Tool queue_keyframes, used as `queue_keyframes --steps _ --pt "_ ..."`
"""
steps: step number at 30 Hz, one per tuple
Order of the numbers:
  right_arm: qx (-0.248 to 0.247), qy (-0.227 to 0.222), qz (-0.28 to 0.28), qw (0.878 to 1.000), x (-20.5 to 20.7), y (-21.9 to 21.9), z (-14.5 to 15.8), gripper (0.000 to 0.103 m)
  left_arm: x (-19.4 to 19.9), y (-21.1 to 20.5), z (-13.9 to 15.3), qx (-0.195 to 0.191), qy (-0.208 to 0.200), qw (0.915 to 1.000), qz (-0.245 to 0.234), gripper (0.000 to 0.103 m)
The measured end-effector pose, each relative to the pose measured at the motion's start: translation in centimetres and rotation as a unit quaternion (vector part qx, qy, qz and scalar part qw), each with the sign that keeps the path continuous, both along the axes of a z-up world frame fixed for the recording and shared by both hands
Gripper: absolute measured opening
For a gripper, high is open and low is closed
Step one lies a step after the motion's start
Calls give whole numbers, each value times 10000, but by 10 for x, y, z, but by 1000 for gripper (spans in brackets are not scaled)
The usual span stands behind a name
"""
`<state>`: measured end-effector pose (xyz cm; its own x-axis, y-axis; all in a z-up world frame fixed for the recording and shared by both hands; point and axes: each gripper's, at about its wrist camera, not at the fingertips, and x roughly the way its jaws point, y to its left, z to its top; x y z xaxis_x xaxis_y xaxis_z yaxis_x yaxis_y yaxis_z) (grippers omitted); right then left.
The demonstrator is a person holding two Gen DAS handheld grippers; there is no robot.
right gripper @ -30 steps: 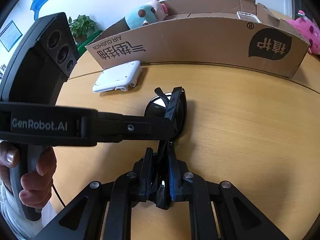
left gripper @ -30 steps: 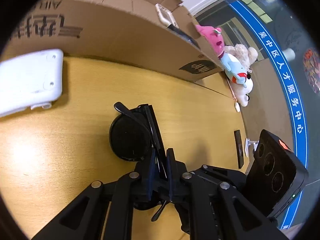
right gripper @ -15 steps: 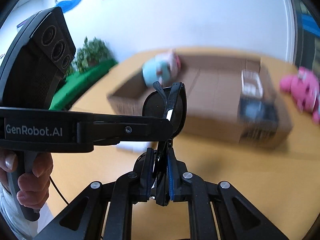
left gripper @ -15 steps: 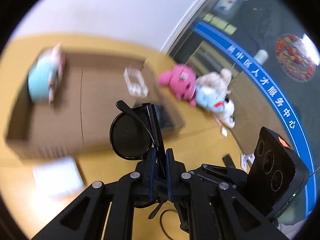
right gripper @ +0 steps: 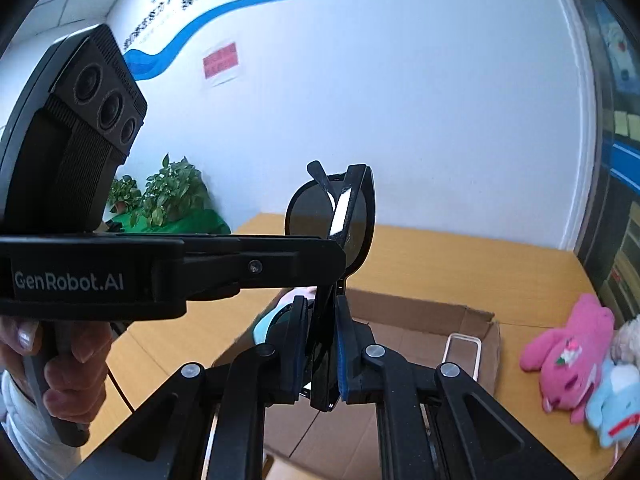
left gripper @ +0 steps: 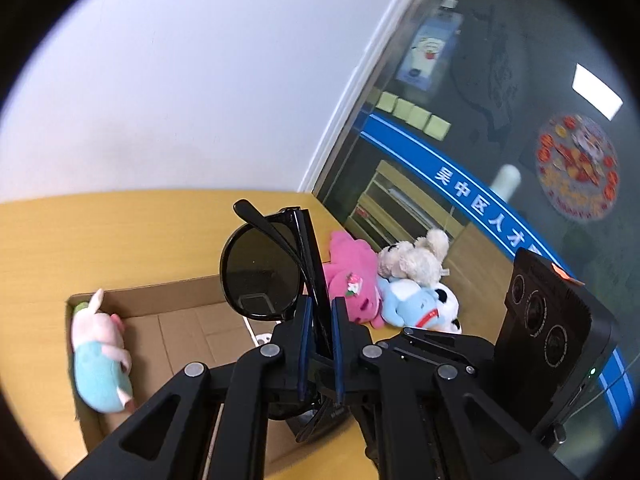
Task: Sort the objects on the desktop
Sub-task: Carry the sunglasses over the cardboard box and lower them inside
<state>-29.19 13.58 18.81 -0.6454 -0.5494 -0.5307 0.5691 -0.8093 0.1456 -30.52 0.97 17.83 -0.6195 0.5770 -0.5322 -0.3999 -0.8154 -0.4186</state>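
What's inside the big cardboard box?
Inside the cardboard box lies a plush pig in a blue dress, at one end. At the other end sits a clear case. The grippers and the sunglasses hide the middle of the box.

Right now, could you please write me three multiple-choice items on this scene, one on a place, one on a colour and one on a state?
1. Where is the pig plush in the light blue outfit?
A. Inside the cardboard box
B. In the plush pile beside the box
C. Held by a gripper

2. What colour is the plush lying nearest the box on the desk?
A. Green
B. Pink
C. Black

3. How are the sunglasses held?
A. Lying flat on the desk
B. Resting inside the box
C. Clamped by both grippers, raised above the box

Answers: 1 A, it lies against the box's inner wall. 2 B, it is bright pink. 3 C, the left gripper and right gripper each have fingers closed on the folded frame.
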Motion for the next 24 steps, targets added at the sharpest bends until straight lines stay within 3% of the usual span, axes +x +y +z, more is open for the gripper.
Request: queue_keyframes --steps 4,9,16,20,24 --pt "169 -570 -32 9982 -59 -6 -26 11 -65 -8 -45 229 -655 9976 -47 8" --pt "432 -1524 -130 9873 -138 -9 -99 11 -141 -7 -132 448 -1591 9862 -83 8" --pt "725 -2757 -334 9579 -205 6 -220 11 -207 7 -260 866 -2821 9554 -138 8" --pt "879 -3169 -524 9429 -229 17 -272 11 -219 20 -297 867 -3135 9454 -192 7" --pt "921 -3173 -713 9412 -235 25 -283 12 -227 25 -312 1273 -3277 9359 -212 7"
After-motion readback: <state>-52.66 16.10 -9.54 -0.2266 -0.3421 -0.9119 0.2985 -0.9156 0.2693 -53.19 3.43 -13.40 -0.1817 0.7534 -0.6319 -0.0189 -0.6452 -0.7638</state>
